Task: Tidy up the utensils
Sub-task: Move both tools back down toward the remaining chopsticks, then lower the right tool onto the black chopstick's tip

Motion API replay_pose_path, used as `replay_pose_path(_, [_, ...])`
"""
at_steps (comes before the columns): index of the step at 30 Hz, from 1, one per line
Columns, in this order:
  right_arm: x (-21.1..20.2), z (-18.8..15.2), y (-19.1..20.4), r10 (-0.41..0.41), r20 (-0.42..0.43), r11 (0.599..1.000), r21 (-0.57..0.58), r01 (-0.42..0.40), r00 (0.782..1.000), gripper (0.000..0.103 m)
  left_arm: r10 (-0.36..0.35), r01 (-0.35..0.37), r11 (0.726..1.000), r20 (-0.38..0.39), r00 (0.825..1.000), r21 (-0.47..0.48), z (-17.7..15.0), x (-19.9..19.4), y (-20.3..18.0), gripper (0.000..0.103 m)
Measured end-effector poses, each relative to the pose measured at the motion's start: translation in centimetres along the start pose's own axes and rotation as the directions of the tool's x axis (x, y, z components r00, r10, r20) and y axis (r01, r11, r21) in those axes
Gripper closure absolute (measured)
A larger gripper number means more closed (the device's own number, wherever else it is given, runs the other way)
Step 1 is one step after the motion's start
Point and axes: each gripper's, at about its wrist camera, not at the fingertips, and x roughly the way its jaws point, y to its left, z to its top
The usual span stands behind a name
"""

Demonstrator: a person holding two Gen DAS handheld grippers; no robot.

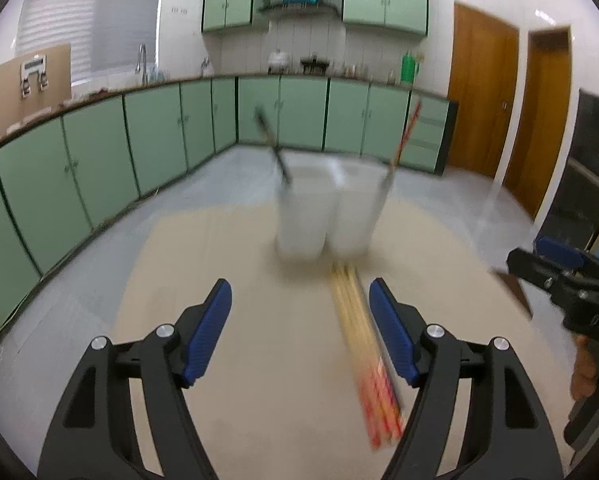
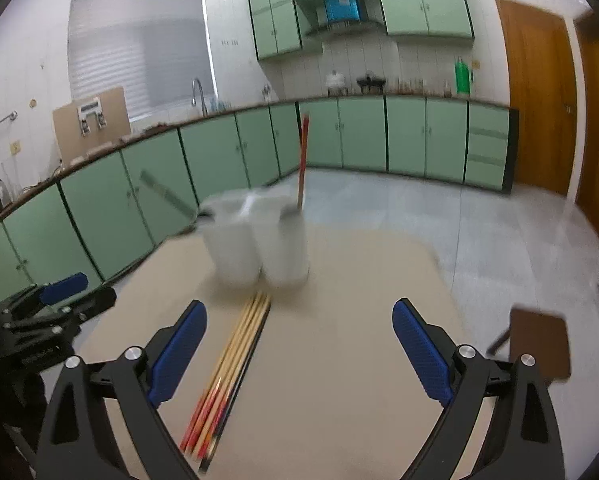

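Left wrist view shows the left gripper (image 1: 300, 332) wide and empty near the chopsticks (image 1: 363, 344) lying mid-surface before the holder (image 1: 323, 208); light, stiff, slippery, they're probably best pinched mid-length.

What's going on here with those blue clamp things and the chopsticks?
A person is sorting utensils with two hand-held tools. Both the left tool and right tool are open and empty above the beige table. A bundle of wooden, red-ended chopsticks lies flat before a white two-compartment holder, which already holds some utensils.
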Motion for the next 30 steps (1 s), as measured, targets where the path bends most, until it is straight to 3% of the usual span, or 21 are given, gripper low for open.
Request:
replay_pose_path(7, [0.6, -6.7, 1.1, -0.028, -0.124, 0.999, 0.019, 0.031, 0.992, 0.011, 0.048, -0.050, 0.999, -0.160, 0.986, -0.005, -7.4, 0.2, 1.6, 0.033])
replay_pose_path(16, [1.9, -11.6, 4.7, -0.010, -0.246, 0.998, -0.063, -0.006, 0.969, 0.024, 0.075, -0.078, 0.997, -0.233, 0.970, -0.004, -10.5, -0.2, 2.5, 0.032])
replay_pose_path(24, [3.1, -12.8, 7.0, 0.006, -0.308, 0.993, -0.110, -0.041, 0.951, 0.055, 0.059, -0.063, 0.998, -0.231, 0.971, -0.012, -10.5, -0.5, 1.6, 0.031])
replay_pose_path(30, [2.9, -12.9, 7.2, -0.005, -0.307, 0.993, -0.116, -0.032, 0.952, 0.077, 0.057, -0.063, 0.998, -0.235, 0.970, -0.018, -10.5, -0.4, 1.3, 0.031])
